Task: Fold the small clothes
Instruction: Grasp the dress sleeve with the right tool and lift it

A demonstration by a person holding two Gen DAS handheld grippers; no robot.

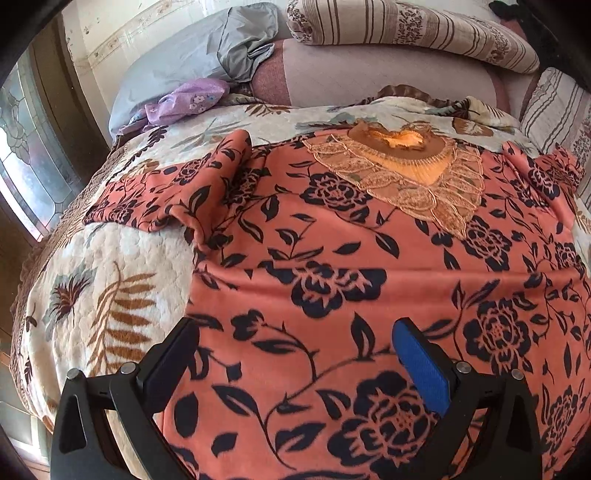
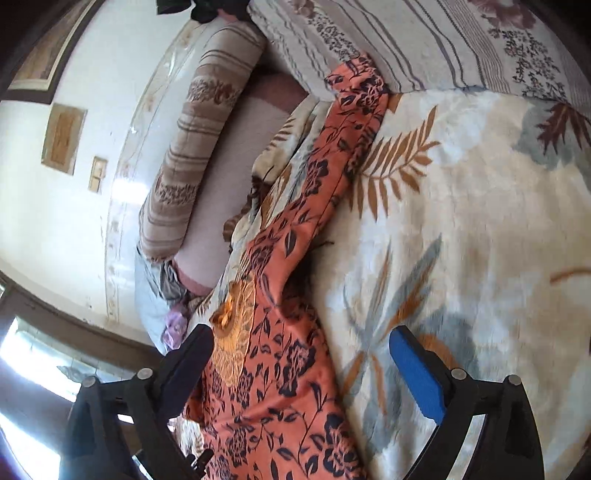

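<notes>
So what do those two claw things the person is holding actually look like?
Both look alike. The left gripper and the right gripper each have two flat, paddle-like fingers on black angular plastic brackets with round silver bolt heads. One finger is all black; the other carries a bright blue textured pad. No cables, lettering, hands or sleeves show in either view.

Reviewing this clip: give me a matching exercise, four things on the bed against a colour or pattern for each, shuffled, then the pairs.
Things:
1. garment
2. blanket
3. neckline trim
4. bolster

Looks:
A. cream with brown fern leaves
B. tan lace
C. beige and brown stripes
D. orange with dark flowers

Pairs: 1-D, 2-A, 3-B, 4-C
</notes>
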